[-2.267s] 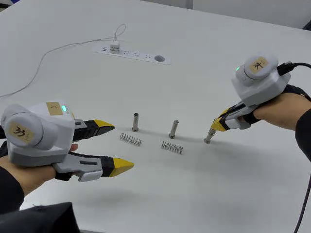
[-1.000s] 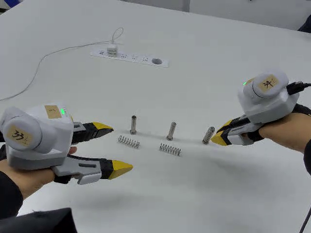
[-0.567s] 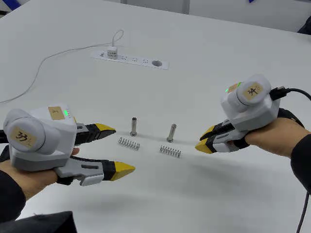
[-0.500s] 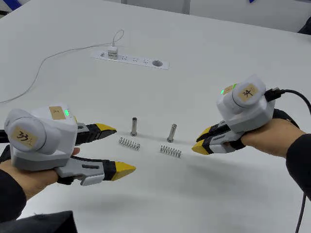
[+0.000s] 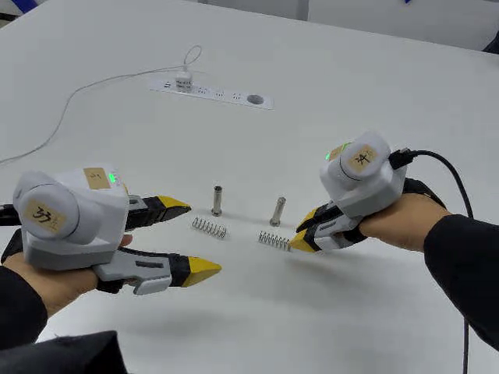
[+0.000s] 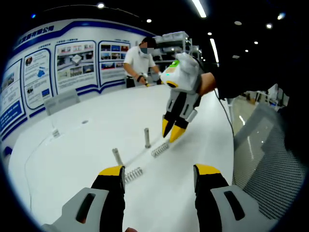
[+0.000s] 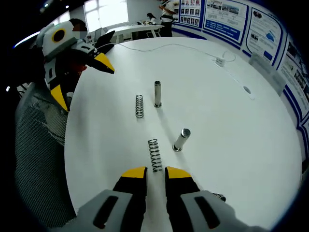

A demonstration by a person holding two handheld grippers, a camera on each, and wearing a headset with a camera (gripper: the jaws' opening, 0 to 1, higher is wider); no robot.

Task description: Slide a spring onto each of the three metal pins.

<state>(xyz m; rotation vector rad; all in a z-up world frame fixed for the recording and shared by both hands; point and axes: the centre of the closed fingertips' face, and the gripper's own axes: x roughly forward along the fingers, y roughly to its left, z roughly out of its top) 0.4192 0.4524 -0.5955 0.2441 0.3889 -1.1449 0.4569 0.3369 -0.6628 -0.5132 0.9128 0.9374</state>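
pins [image 5: 217, 199] [image 5: 277, 211]: 2 | loose springs [image 5: 209, 227] [image 5: 273, 240]: 2 | grippers [image 5: 199, 238] [image 5: 301, 232]: 2 | power strip [image 5: 212, 89]: 1

Bright even overhead light, soft shadows, fisheye-warped edges.

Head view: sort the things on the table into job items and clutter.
Job: two upright silver metal pins; two loose coiled steel springs lying beside them.
Lying about: white power strip; small white plug with its cable.

An exhibition-style office hall, with blue-edged display boards [image 6: 58, 63] beyond a large white table [image 5: 351, 78]
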